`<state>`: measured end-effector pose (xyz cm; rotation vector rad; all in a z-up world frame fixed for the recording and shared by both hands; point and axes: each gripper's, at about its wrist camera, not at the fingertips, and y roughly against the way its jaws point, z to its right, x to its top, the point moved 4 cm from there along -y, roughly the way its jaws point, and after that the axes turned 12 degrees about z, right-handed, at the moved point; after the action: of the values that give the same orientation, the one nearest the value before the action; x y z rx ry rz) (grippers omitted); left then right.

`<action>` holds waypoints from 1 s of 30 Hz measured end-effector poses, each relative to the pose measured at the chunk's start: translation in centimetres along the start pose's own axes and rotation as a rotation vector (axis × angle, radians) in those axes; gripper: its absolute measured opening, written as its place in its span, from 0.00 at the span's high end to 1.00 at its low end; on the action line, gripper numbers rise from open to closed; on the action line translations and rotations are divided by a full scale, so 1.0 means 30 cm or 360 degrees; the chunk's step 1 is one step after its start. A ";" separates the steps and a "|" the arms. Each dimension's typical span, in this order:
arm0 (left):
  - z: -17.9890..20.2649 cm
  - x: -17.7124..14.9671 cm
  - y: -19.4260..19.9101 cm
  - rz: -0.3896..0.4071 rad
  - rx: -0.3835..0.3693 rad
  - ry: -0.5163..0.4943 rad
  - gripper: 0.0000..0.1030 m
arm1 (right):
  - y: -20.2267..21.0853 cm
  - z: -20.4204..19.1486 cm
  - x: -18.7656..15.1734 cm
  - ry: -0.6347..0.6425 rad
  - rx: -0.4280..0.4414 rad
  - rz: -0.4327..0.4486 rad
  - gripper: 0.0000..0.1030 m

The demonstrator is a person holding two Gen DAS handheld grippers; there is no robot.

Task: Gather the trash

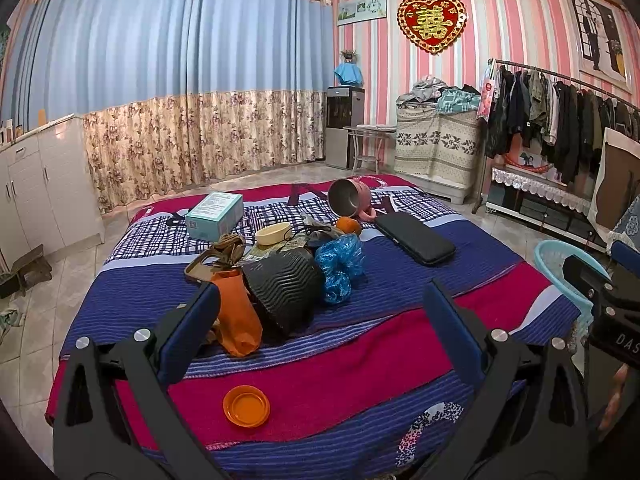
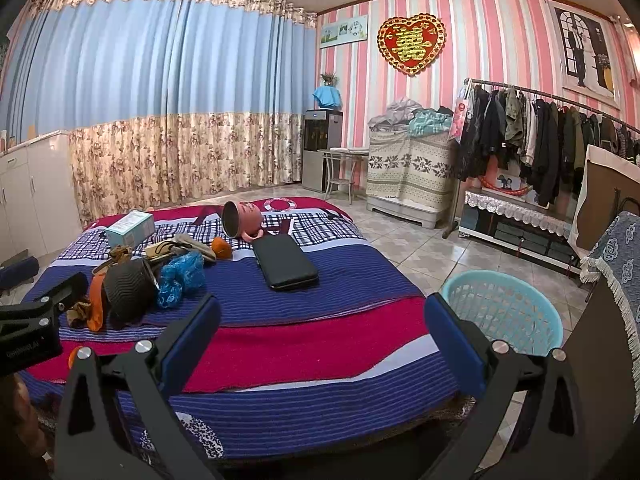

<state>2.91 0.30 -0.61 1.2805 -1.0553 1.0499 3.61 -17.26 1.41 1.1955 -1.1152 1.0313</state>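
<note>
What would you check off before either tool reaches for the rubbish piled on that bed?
1. Left tool open and empty: ok.
2. Right tool open and empty: ok.
3. Light blue basket beside the bed, mouth up: ok.
4. Crumpled blue plastic bag on top of the pile, unobstructed: ok.
5. Orange lid lying alone near the bed's front edge: ok.
6. Whether the orange fruit counts as trash: cannot tell.

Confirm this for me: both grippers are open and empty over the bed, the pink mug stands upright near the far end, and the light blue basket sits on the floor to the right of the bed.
One thing is wrong: the pink mug is not upright. It lies tipped on its side with its open mouth showing, as the left wrist view shows. The rest holds: the left gripper and right gripper are open and empty, and the light blue basket sits on the floor right of the bed.
</note>
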 end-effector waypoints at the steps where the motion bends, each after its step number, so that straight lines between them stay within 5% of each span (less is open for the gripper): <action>1: 0.001 0.000 0.000 0.0002 0.0001 0.0000 0.05 | 0.000 -0.001 -0.002 -0.0001 0.0001 0.0001 0.04; 30: 0.005 -0.017 -0.014 -0.0003 0.0001 -0.0013 0.05 | -0.008 -0.006 -0.023 0.0003 -0.0007 0.0012 0.04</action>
<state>3.21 0.14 -1.21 1.2871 -1.0597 1.0443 3.76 -17.11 0.69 1.1875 -1.1209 1.0353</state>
